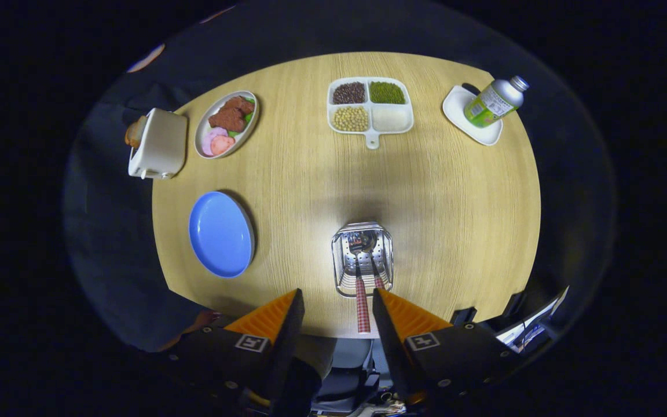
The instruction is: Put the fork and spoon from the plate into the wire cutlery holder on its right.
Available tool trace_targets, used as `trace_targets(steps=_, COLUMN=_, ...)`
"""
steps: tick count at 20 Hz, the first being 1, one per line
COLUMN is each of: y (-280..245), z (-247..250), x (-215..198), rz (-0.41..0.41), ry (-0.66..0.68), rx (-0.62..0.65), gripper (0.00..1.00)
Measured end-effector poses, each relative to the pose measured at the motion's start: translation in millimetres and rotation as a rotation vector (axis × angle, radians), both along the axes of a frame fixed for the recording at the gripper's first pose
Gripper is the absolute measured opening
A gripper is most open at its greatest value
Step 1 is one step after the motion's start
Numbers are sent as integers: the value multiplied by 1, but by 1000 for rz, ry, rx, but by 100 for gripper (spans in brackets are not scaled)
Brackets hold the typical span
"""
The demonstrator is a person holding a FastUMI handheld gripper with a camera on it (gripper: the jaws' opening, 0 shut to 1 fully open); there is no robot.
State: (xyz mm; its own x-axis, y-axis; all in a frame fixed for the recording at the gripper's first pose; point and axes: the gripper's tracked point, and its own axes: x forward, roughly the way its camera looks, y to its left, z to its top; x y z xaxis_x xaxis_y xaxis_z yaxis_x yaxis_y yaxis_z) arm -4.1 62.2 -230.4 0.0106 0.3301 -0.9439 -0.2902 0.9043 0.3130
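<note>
The wire cutlery holder (362, 258) stands on the wooden table (438, 191) just beyond my fingers. Two utensils stand inside it: one with a red checked handle (362, 307) rising between my fingers, and a second handle (377, 280) close beside it on the right. Which is the fork and which the spoon I cannot tell. The blue plate (221, 234) lies to the holder's left with nothing on it. My gripper (338, 301) is open above the holder; the checked handle stands in the gap nearer the right finger, and neither finger presses it.
At the far side sit a white divided tray of beans and grains (370, 105), an oval dish of food (226, 123), a white toaster (158, 143) with bread, and a bottle (494, 102) on a white saucer (472, 116).
</note>
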Motion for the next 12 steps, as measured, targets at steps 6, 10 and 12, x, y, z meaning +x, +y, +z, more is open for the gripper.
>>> trace_targets(steps=6, y=3, z=48, x=29, rz=-115, ry=-367, rx=68, gripper=97)
trace_targets(steps=10, y=3, z=93, x=53, rz=-228, ry=-616, rx=162, gripper=97)
trace_targets(steps=12, y=-2, z=121, x=64, rz=-275, ry=-756, rx=209, gripper=97)
